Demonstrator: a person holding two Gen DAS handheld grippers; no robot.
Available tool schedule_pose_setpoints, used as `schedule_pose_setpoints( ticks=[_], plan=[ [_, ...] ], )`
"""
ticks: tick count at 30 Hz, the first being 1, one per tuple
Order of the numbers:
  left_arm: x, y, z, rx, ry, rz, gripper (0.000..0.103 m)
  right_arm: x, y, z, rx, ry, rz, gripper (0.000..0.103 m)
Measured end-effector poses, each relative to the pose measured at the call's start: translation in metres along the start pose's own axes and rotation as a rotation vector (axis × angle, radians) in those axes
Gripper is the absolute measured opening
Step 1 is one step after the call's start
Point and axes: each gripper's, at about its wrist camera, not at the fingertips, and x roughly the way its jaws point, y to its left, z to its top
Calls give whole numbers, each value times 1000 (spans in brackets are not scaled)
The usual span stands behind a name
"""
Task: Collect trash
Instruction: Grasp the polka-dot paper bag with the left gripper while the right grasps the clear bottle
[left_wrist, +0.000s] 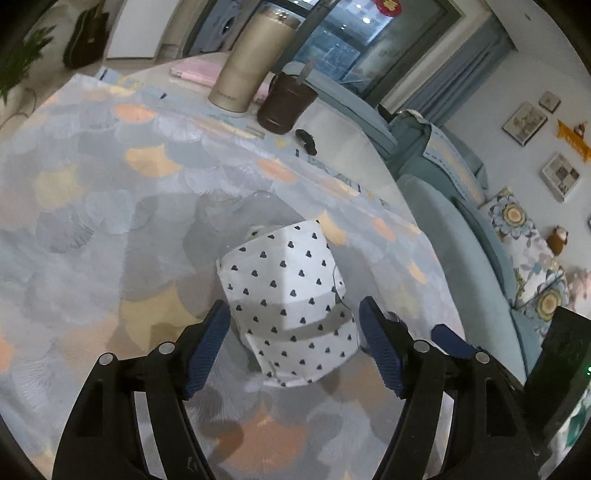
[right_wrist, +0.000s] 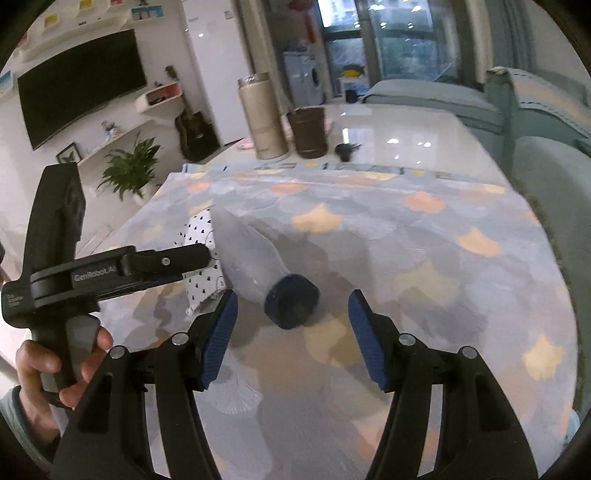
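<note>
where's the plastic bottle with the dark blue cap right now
The clear plastic bottle with the dark blue cap lies on its side on the patterned tablecloth, cap toward the open right gripper, beside the white heart-print face mask.

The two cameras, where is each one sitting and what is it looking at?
Left wrist: sits on the open left gripper, looking down at the heart-dotted bag; its fingers show.
Right wrist: sits on the open right gripper, facing the plastic bottle; a hand shows.
Both see the bag, tumbler and tablecloth.
</note>
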Motion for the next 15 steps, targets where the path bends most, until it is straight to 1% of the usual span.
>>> schedule_pose_setpoints(
  ticks=[1, 2, 3, 4, 5, 6, 7, 9, 11, 13, 15],
  plan=[
    [2, 3, 1, -15, 7, -12, 67, 5, 0, 2, -6, 4, -1, 58],
    [3, 4, 0, -22, 9, -21, 61, 9, -1, 5, -4, 9, 6, 58],
    [4, 6, -1, -36, 14, -48, 53, 14, -3, 6, 3, 18, 22, 58],
    [5, 8, -1, -45, 21, -64, 50, 16, -4, 6, 6, 25, 30, 58],
    [5, 9, -3, -51, 27, -70, 45, 21, -4, 8, 1, 34, 34, 58],
    [5, 10, -4, -51, 31, -74, 37, 24, -4, 9, -7, 40, 35, 58],
    [6, 11, -4, -47, 37, -79, 33, 26, -3, 10, -12, 45, 37, 58],
    [3, 12, -6, -38, 39, -88, 22, 31, 0, 11, -20, 60, 49, 58],
    [-3, 13, -7, -34, 36, -86, 18, 32, 7, 9, -40, 70, 54, 57],
    [-14, 14, -8, -32, 25, -84, 16, 31, 13, 7, -54, 82, 46, 50],
    [-29, 16, -7, -25, 2, -62, 16, 29, 20, 2, -59, 106, 89, 37]
  ],
)
